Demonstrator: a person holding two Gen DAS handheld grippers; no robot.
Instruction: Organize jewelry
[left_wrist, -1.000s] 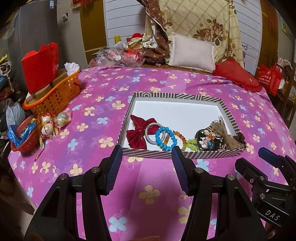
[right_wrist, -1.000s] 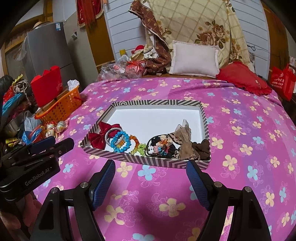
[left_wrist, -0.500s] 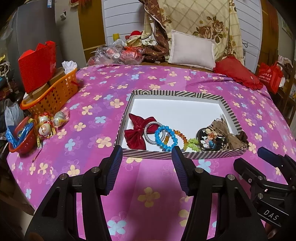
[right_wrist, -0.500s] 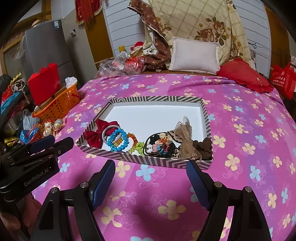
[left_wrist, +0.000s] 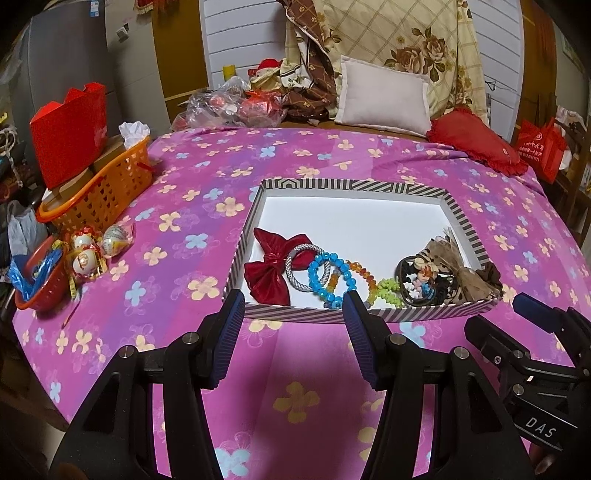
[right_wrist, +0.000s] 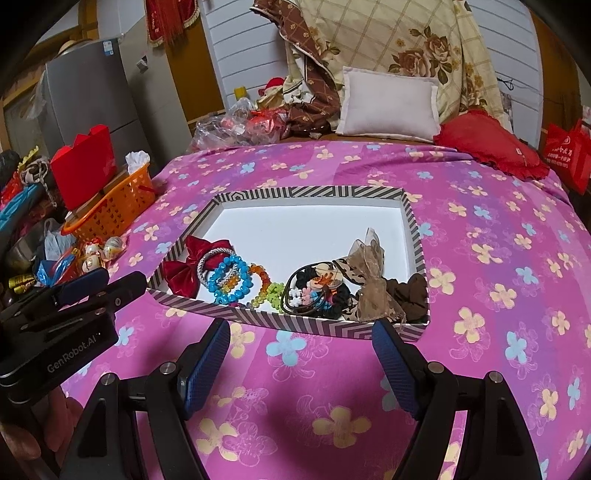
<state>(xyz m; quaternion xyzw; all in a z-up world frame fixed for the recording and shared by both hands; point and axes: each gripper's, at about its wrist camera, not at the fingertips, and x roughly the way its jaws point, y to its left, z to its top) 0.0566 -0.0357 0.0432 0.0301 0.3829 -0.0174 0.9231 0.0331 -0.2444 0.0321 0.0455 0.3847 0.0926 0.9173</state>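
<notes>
A striped shallow box (left_wrist: 354, 184) (right_wrist: 310, 192) with a white floor lies on the pink flowered bedspread. Along its near side lie a red bow (left_wrist: 271, 266) (right_wrist: 184, 267), a silver bangle (left_wrist: 295, 266), a blue bead bracelet (left_wrist: 328, 273) (right_wrist: 229, 278), an orange and green bead string (left_wrist: 384, 286) (right_wrist: 264, 286), black hair ties with charms (left_wrist: 421, 282) (right_wrist: 314, 290) and a brown gauze bow (left_wrist: 458, 266) (right_wrist: 369, 280). My left gripper (left_wrist: 293, 314) is open and empty just before the box's near wall. My right gripper (right_wrist: 301, 347) is open and empty, also short of the box.
An orange basket (left_wrist: 99, 192) with a red box (left_wrist: 68, 129) stands at the left bed edge, with wrapped eggs (left_wrist: 88, 254) and a red bowl (left_wrist: 35, 277) nearby. Pillows (left_wrist: 384, 96) and a plastic bag (left_wrist: 229, 107) lie at the far end.
Both grippers have drifted slightly closer to the box; jaws stay open and nothing in the box has moved.
</notes>
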